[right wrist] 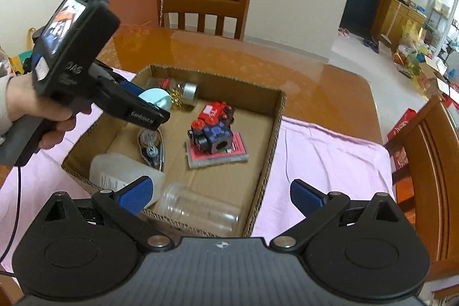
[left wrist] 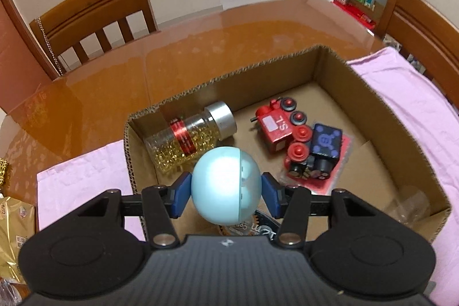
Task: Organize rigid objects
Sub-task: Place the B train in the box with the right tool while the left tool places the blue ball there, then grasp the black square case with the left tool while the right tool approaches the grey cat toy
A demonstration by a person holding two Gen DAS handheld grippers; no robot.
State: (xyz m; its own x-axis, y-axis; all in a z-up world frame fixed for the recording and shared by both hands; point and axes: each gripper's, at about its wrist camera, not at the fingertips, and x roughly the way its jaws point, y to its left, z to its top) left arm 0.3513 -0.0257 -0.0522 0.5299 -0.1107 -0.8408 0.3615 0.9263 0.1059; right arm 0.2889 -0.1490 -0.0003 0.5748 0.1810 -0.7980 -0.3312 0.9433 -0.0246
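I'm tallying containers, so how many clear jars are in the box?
2: a gold-filled jar lying at the cardboard box's far-left corner, an empty clear jar lying against its near wall. Others may be hidden.

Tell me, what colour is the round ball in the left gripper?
The smooth round ball is pale blue, seen best in the left wrist view.

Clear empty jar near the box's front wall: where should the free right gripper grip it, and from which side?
Grip the clear jar across its round body, mid-length, coming from above. It lies on its side along the cardboard box front wall, so the curved sides are exposed upward. The right gripper is open, above it; the white bottle crowds its left end.
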